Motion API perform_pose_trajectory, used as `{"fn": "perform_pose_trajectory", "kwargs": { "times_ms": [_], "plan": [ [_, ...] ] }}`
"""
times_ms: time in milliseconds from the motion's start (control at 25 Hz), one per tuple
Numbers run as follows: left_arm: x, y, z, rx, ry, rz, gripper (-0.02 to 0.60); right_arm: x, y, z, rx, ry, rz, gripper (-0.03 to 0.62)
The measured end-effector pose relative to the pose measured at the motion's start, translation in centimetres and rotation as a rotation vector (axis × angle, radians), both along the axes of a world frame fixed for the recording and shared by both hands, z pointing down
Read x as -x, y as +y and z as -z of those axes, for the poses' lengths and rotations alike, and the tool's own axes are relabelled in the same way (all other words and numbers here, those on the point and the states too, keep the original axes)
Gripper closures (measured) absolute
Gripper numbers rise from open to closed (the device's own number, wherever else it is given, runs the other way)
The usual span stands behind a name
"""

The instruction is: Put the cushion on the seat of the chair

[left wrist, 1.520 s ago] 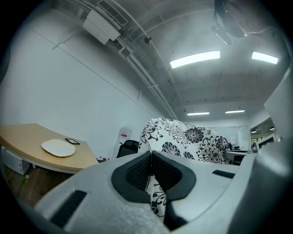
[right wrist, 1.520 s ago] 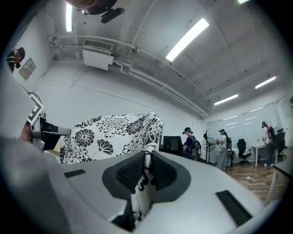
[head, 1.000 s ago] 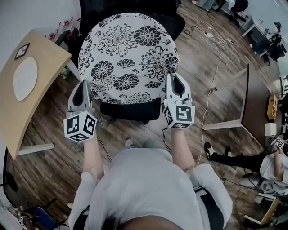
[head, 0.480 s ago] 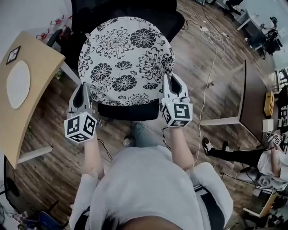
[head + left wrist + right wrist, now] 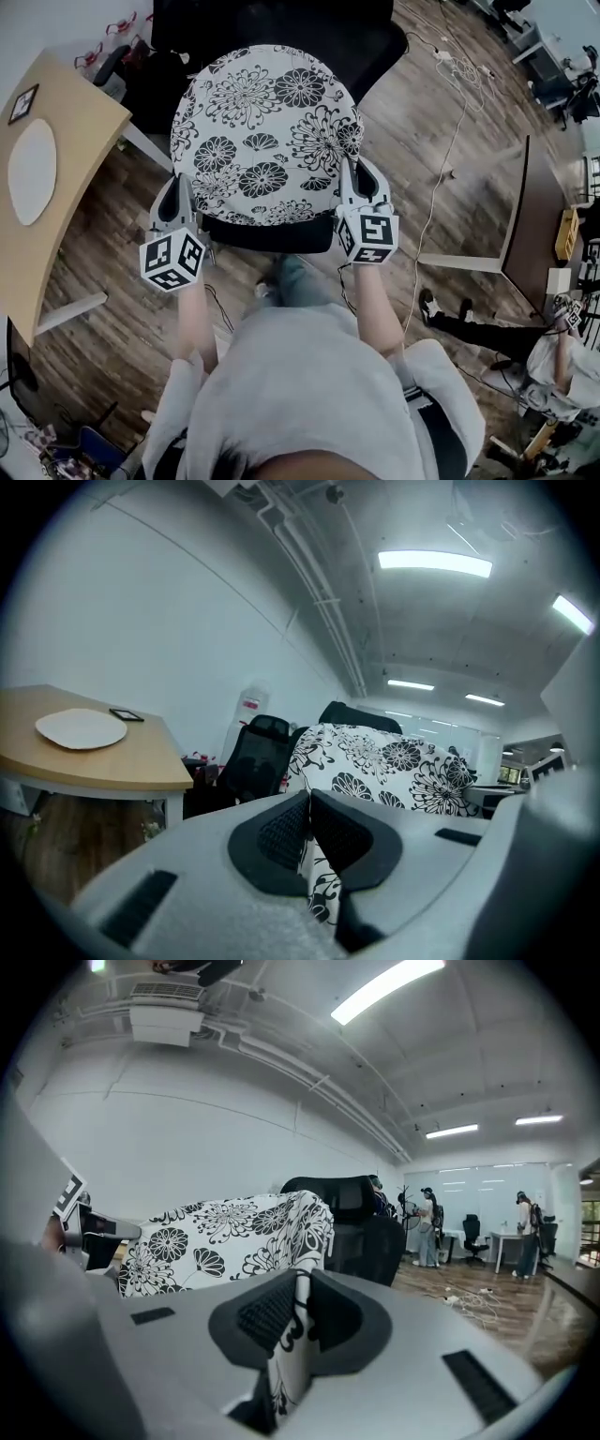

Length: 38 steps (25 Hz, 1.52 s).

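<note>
Black-and-white flowered cushion (image 5: 267, 131) fills the head view, spread over the seat of the black chair (image 5: 272, 234) — whether it rests there yet we cannot tell; we hold its near edge with the left claw (image 5: 178, 187) and the right claw (image 5: 358, 173); in the left gripper view the pads are clenched on a fold of its fabric; in the right gripper view likewise — the hem is pinched tight.
</note>
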<state>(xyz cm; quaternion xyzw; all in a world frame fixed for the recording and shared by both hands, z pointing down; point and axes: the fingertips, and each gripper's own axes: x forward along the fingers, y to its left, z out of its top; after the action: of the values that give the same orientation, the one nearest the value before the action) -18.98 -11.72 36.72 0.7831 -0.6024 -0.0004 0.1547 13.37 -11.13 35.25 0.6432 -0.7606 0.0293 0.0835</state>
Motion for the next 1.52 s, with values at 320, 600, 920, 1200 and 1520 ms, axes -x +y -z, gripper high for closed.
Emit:
{"fn": "perform_pose_trajectory", "kwargs": {
  "times_ms": [320, 600, 920, 1200, 1520],
  "plan": [
    [-1.0, -2.2, -5.3, 0.136, -0.031, 0.013, 0.57, -0.4, -3.4, -5.5, 0.137, 0.005, 0.032, 0.56],
    [-1.2, -4.1, -10.0, 0.243, -0.061, 0.028, 0.569, -0.9, -6.1, -11.1, 0.263, 0.002, 0.05, 0.56],
    [-1.8, -5.0, -15.7, 0.367, -0.071, 0.046, 0.569, -1.1, -8.0, -16.8, 0.391, 0.01, 0.076, 0.56],
    [-1.4, -5.1, -20.5, 0.464, -0.067, 0.098, 0.569, -1.2, -9.0, -22.1, 0.5, 0.009, 0.097, 0.56],
    [-1.1, -5.3, -25.7, 0.557, -0.053, 0.148, 0.571, -1.5, -9.9, -27.5, 0.595, 0.012, 0.105, 0.56]
  ]
}}
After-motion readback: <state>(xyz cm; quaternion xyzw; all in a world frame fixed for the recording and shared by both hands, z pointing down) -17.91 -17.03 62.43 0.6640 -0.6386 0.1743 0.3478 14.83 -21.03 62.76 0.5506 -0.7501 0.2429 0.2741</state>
